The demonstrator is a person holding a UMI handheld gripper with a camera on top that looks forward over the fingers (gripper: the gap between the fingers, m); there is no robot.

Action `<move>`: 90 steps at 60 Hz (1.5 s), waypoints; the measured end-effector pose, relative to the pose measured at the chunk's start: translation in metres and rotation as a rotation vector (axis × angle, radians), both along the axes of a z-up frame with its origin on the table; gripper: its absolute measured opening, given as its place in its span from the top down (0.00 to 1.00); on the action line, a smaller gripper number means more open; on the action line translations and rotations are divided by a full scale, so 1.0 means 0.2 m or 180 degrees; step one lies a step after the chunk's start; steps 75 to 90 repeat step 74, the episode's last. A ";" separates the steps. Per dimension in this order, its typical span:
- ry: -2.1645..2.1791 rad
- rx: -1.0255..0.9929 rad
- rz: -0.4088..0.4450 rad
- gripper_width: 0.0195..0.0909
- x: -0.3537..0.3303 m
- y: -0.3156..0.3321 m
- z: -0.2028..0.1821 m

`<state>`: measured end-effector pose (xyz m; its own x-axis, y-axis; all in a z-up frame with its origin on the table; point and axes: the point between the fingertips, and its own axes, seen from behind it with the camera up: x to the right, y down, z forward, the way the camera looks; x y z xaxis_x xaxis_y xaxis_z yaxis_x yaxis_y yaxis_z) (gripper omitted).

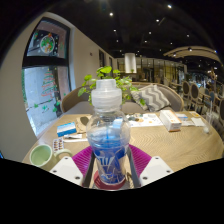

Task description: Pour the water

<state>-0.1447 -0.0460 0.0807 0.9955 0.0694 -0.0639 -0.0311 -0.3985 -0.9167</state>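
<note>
Left to right. A green cup (40, 155) sits on the surface (190, 145) off to your left, just outside the left finger and a little ahead of it. It looks like the likeliest thing to pour into, though that is a guess from the task alone.

Centre: your gripper (110, 172) holds the water bottle (108, 135). The bottle stands upright, long axis vertical, white cap on top. The magenta pads (83, 160) sit against both of its sides low down, so you have it clamped, fingers at about bottle width.

Behind the bottle is a leafy plant (112, 76). To the right lie papers and a small box (170, 120), well apart from the bottle.

The relation that matters: the cup lies left of the bottle and lower. To pour, you would tip the bottle's top leftward, over the cup's mouth. The cap looks to be on; check that first.
</note>
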 end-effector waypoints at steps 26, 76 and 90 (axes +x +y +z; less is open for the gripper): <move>0.0130 -0.0509 -0.0113 0.08 0.07 -0.61 0.42; -0.0254 -0.0601 -0.0350 0.08 0.28 -1.29 0.88; -0.0254 -0.0601 -0.0350 0.08 0.28 -1.29 0.88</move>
